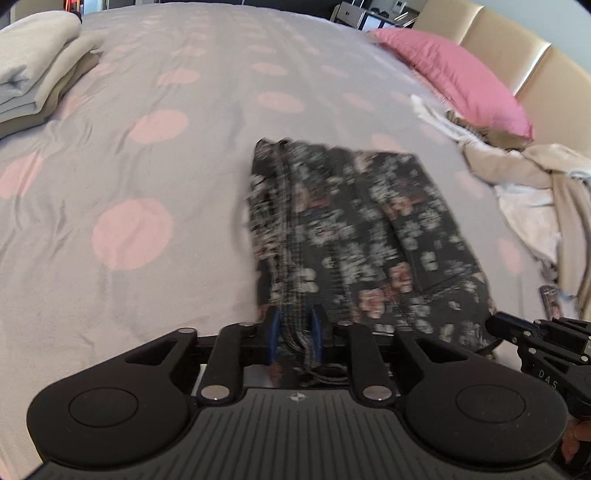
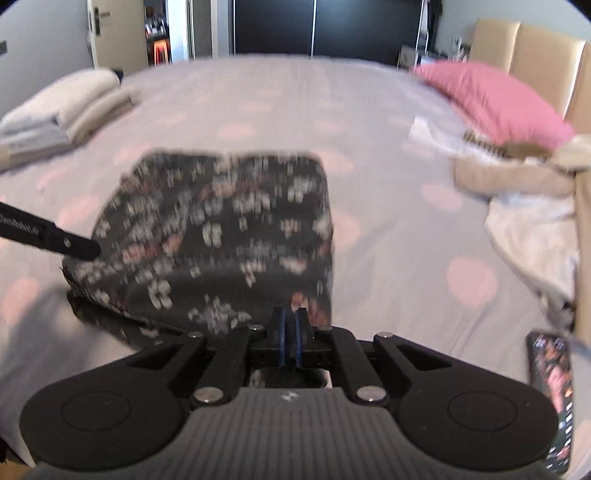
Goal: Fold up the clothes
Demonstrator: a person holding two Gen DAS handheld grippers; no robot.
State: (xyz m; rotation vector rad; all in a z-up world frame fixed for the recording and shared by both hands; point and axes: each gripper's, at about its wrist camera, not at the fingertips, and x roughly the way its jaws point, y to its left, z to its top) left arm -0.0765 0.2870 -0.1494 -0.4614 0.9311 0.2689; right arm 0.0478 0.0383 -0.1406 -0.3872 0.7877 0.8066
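Both grippers pinched on floral garment (image 1: 354, 221): left gripper (image 1: 294, 332) on bunched edge, right gripper (image 2: 290, 332) on corner; carry level toward 12 o'clock, edges aligned.

We were in a home bedroom. A wide bed (image 2: 280, 96) with a lilac sheet dotted in pale pink filled the view. At its right end stood a padded cream headboard (image 2: 535, 59) with a pink pillow (image 2: 495, 99) against it. On the bed's left side lay folded beige linens (image 2: 62, 107). Beyond the bed were dark wardrobe doors (image 2: 314, 26) and an open doorway (image 2: 159, 33).
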